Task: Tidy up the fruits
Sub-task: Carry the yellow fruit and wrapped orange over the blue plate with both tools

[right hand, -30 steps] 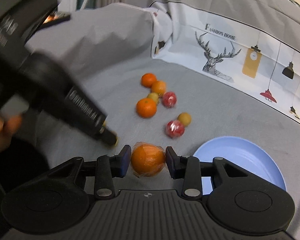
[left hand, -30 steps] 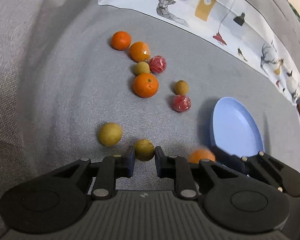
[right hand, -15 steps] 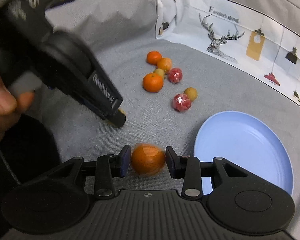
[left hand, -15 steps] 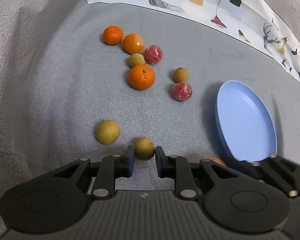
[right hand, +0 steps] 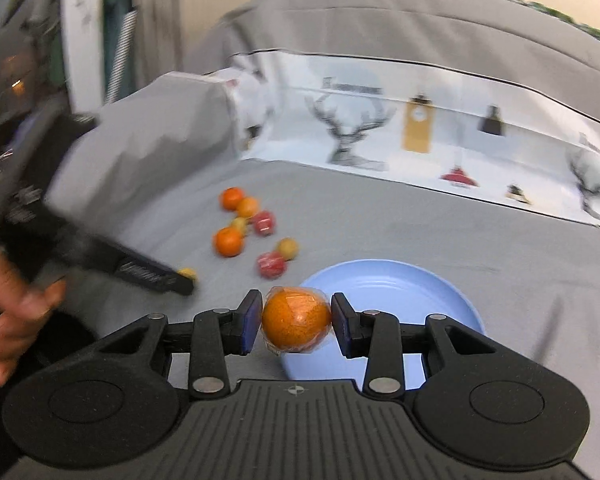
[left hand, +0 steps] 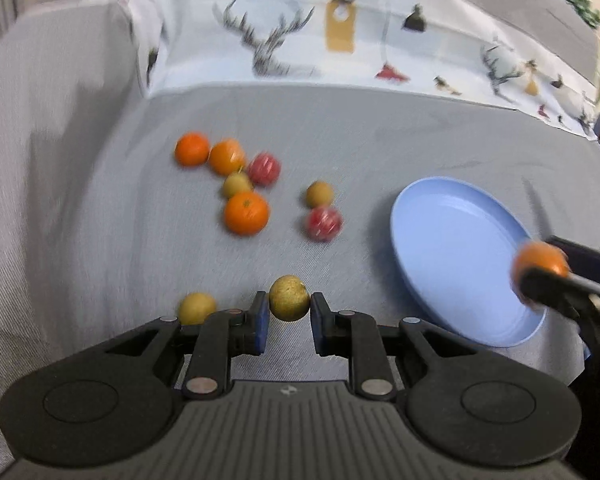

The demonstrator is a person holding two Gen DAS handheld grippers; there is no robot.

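Note:
My left gripper (left hand: 288, 312) is shut on a small yellow-green fruit (left hand: 289, 298) and holds it above the grey cloth. My right gripper (right hand: 296, 322) is shut on a wrapped orange (right hand: 296, 322) over the near rim of the blue plate (right hand: 420, 288). In the left wrist view the plate (left hand: 452, 252) lies at the right, with the right gripper and its orange (left hand: 540, 264) above its right edge. Oranges (left hand: 246, 213), red wrapped fruits (left hand: 323, 223) and yellow-green fruits (left hand: 319, 194) lie scattered on the cloth to the left of the plate.
Another yellow-green fruit (left hand: 197, 308) lies just left of my left fingers. A printed cloth with deer and lamps (left hand: 340, 48) hangs along the back. A raised grey fold (right hand: 148, 140) stands at the left. The person's hand (right hand: 16, 312) holds the left gripper.
My left gripper has lifted the yellow-green fruit off the cloth. My right gripper has carried the wrapped orange to the right, over the plate's edge.

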